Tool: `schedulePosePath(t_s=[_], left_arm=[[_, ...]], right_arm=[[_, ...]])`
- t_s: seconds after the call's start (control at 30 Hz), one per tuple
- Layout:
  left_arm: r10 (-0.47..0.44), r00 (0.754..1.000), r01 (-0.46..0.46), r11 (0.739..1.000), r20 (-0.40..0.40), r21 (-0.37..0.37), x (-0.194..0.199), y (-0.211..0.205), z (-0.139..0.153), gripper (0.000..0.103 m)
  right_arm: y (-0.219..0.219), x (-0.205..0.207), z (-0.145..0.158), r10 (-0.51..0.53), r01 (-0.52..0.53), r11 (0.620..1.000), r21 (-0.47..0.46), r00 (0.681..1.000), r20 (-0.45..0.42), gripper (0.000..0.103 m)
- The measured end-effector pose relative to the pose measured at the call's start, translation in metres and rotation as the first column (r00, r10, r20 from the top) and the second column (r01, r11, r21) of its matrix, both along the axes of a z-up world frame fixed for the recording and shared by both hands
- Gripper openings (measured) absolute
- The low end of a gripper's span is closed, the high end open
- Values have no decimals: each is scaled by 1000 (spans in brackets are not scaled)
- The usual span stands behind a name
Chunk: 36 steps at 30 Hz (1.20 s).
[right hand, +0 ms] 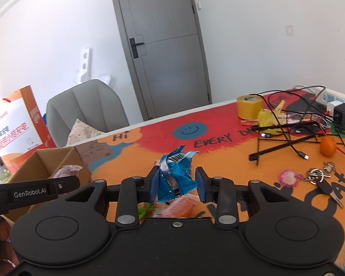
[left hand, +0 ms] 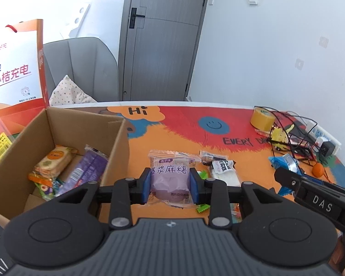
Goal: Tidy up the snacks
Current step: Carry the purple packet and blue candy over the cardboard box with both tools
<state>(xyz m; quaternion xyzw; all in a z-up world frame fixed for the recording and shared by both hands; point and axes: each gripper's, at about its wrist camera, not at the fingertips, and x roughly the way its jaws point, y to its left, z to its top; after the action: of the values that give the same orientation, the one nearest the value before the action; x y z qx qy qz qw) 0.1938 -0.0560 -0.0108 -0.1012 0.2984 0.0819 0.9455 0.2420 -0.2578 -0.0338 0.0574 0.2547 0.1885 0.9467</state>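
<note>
The left gripper (left hand: 170,188) has its jaws clamped on a purple mochi packet (left hand: 169,179) above the worktop (left hand: 195,138) beside the cardboard box (left hand: 117,142), while the right gripper (right hand: 178,187) pinches a crumpled blue wrapper (right hand: 176,177).

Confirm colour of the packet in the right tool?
Blue, with a silver barcode strip; packet shows best in the right wrist view.

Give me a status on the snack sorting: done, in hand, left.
Done: the cardboard box already holds several snacks, including a cracker pack and a purple wrapper.
In hand: the left tool grips a purple mochi packet; the right tool grips a crumpled blue packet.
Left: a black-and-white packet, green candies and an orange-pink packet remain on the table mat.
</note>
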Motion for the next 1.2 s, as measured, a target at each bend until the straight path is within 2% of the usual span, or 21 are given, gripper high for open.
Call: schedulePosePath(t_s=[0.63, 1.2], left_arm=[[101, 993, -100, 995, 62, -11, -26, 59, 27, 33], [189, 982, -188, 981, 11, -48, -37, 129, 11, 33]], right_arm=[[52, -16, 20, 97, -98, 995, 12, 994, 50, 34], [118, -21, 28, 181, -179, 983, -29, 982, 57, 34]])
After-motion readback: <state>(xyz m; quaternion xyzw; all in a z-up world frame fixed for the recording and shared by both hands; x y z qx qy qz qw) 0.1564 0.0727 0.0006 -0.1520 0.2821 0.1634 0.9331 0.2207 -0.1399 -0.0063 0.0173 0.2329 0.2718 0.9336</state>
